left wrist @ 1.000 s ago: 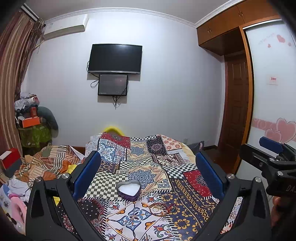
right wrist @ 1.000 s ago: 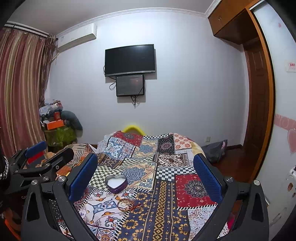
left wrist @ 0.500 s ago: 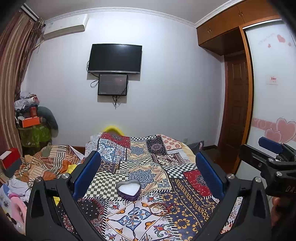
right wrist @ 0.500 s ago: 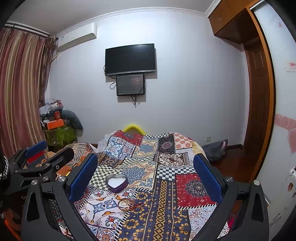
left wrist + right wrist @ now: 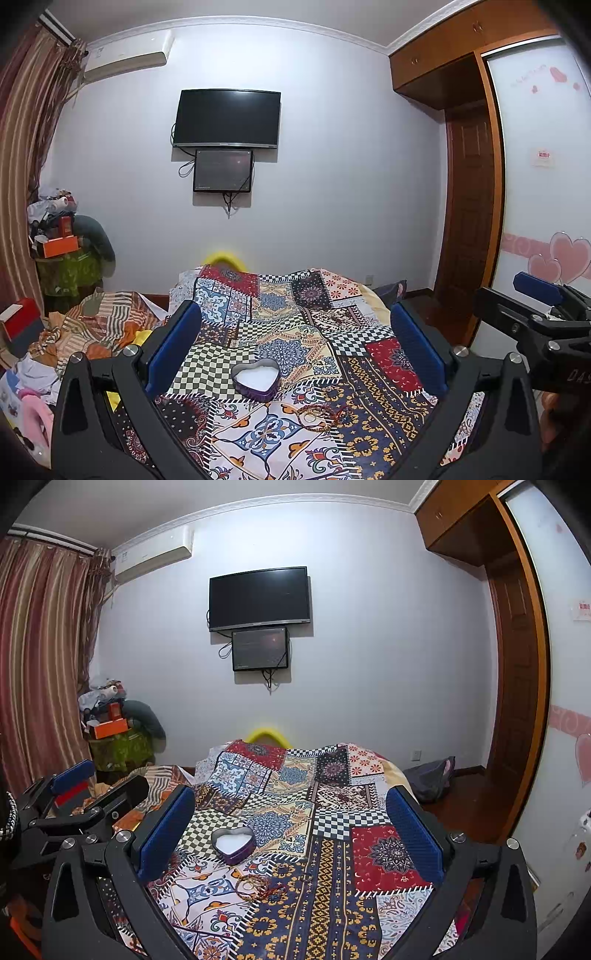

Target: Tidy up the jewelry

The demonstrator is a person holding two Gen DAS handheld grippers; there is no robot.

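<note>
Nothing is picked up yet, so I judge this the very start: both my tongs are held above the bed, looking down its length, and the next move should be a descent toward the loose pieces.

My left gripper (image 5: 295, 343) is spread wide with nothing between its blue pads; my right gripper (image 5: 291, 819) is just as wide and just as empty. From the left view the right one shows at 3 o'clock, off the bed's edge.

The heart-shaped box (image 5: 255, 378) sits open on the quilt (image 5: 369, 391) near the middle of my left view — a purple wall, probably thin metal, with a pale lining that looks soft. Just toward me from it, at about 5 o'clock, lies the jewelry (image 5: 321, 415): a small tangle of reddish beaded strands and one or two thin gold rings, apart from the box but near it. In the right view the same tangle (image 5: 258, 886) lies at 6 o'clock from the box (image 5: 233, 843).

The beads look small and stringy (hard to separate on so busy a patchwork print), so I expect to need narrowed pads and a low, flat approach — the soft quilt will give under pressure, and a ring could slip into a fold.
</note>
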